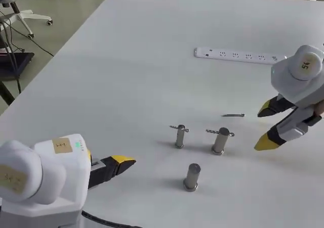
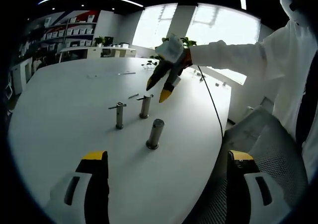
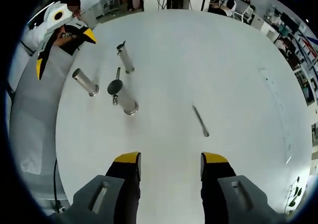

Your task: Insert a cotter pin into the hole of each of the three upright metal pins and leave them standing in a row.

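Three upright metal pins stand on the white table (image 1: 126,71). The left pin (image 1: 179,136) and the right pin (image 1: 220,141) each carry a cotter pin through the top. The nearer pin (image 1: 192,177) has none. A loose cotter pin (image 1: 233,115) lies flat behind them, and it lies ahead of the jaws as the loose cotter pin (image 3: 200,120) in the right gripper view. My right gripper (image 1: 264,127) hovers open to the right of the pins, holding nothing. My left gripper (image 1: 119,165) stays low at the near left, open and apart from the bare pin (image 2: 155,133).
A white power strip (image 1: 238,55) lies at the far right of the table. An office chair (image 1: 20,8) and cables stand on the floor beyond the table's left edge. A person's white sleeve (image 2: 238,52) reaches in behind the right gripper (image 2: 161,87).
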Motion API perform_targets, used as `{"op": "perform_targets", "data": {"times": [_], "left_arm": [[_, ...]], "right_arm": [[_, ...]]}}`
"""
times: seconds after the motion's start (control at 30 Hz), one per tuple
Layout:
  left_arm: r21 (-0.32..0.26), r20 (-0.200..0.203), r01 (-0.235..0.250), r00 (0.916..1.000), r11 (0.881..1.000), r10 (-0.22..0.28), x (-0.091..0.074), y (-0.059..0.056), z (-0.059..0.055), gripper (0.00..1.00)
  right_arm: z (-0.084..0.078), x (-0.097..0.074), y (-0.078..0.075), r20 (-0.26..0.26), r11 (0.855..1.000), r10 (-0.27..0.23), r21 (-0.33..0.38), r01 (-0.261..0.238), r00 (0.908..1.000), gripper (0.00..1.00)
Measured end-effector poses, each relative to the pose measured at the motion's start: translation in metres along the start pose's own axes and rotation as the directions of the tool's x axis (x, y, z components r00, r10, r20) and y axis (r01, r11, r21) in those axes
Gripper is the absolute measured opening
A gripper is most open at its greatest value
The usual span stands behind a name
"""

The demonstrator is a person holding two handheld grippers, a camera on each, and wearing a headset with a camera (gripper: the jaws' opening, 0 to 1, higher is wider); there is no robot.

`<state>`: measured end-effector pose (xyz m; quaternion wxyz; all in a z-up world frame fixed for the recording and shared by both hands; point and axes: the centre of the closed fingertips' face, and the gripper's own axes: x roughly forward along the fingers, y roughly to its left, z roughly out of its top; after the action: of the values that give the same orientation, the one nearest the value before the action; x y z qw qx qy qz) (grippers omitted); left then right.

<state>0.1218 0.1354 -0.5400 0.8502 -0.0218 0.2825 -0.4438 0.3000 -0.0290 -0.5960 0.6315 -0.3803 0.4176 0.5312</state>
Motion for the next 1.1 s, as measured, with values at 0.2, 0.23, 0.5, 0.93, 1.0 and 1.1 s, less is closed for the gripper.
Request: {"op": "perform_targets", "data": {"times": [0.2, 0.23, 0.5, 0.93, 1.0, 1.1], "left_arm": [[0.011, -0.010, 0.004, 0.9999, 1.000, -0.004, -0.002, -0.002, -0.001, 0.99], [0.010, -0.011, 0.004, 0.9999, 1.000, -0.004, -0.003, -0.002, -0.002, 0.99], [-0.008, -0.019, -0.016, 0.9997, 1.000, 0.016, -0.008, 0.000, -0.008, 0.99], [-0.023, -0.014, -0.031, 0.9994, 0.999, 0.031, -0.011, 0.003, -0.009, 0.99], [-0.022, -0.017, -0.032, 0.9993, 0.999, 0.032, -0.011, 0.003, -0.011, 0.99], [-0.023, -0.021, -0.032, 0.9993, 0.999, 0.031, -0.011, 0.002, -0.012, 0.99]], "right_arm": [[0.004, 0.005, -0.009, -0.007, 1.000, 0.005, -0.013, -0.005, 1.0000, 0.27], [0.004, 0.006, -0.009, -0.012, 1.000, 0.008, -0.023, -0.008, 0.9999, 0.27], [0.018, 0.015, -0.022, 0.012, 0.999, -0.017, -0.049, 0.018, 0.9998, 0.17], [0.030, 0.024, -0.041, 0.015, 0.998, -0.051, -0.028, 0.052, 0.9986, 0.08], [0.030, 0.025, -0.044, 0.010, 0.998, -0.062, -0.027, 0.062, 0.9980, 0.05], [0.028, 0.027, -0.045, -0.007, 0.998, -0.059, -0.023, 0.059, 0.9982, 0.02]]}}
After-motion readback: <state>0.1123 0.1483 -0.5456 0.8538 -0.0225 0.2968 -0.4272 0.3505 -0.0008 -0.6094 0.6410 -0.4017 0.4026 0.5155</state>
